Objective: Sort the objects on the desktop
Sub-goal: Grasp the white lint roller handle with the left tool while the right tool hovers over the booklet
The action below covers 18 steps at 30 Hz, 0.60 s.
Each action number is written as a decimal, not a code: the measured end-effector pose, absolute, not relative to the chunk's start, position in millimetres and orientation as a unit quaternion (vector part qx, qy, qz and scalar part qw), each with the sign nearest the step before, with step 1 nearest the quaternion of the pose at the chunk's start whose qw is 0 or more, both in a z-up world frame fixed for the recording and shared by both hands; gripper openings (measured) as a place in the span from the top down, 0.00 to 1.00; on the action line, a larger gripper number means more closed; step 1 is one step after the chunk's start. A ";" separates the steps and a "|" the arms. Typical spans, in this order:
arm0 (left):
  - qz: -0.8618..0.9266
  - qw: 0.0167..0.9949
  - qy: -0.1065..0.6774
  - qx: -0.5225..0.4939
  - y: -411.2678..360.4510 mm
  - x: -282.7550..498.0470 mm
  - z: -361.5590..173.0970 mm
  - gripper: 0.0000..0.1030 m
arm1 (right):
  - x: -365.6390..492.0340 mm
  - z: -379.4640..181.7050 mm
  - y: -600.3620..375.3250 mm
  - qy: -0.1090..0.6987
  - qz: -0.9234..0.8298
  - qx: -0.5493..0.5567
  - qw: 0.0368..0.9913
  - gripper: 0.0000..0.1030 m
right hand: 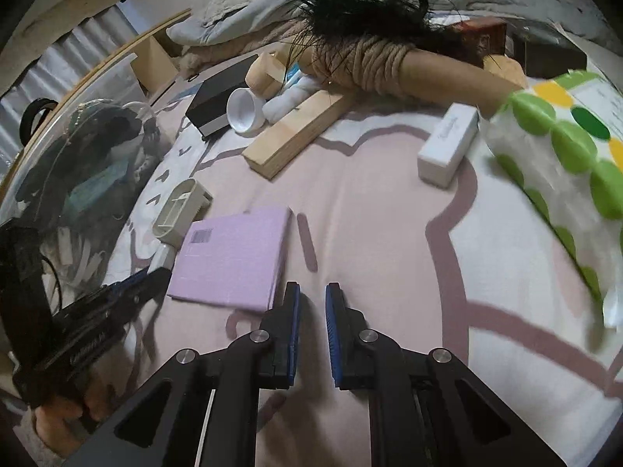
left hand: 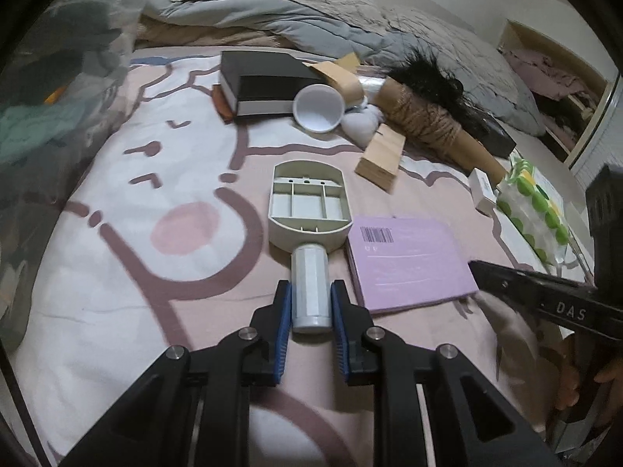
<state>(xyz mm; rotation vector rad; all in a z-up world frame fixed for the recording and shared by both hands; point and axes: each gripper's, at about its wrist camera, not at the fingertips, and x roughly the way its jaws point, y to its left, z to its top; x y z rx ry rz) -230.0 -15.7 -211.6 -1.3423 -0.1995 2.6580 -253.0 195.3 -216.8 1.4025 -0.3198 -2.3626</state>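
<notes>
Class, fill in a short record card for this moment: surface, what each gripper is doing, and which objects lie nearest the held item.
surface: bed sheet with a pink cartoon print
left gripper: shut on the handle of the grey plastic tool
right gripper: shut, holding nothing, above the sheet
beside the tool: purple booklet, lying flat
further back: wooden block, white cup on its side, black box

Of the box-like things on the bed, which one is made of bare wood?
The wooden block, lying beside the white cup. It is pale, unpainted wood, while the black box is dark and the small white box is white cardboard.
</notes>
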 end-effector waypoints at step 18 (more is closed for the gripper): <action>0.886 0.094 -0.063 -0.450 0.1 -203.0 -206.9 0.79 | -237.8 -216.0 202.7 -0.124 -0.834 0.508 0.179 0.87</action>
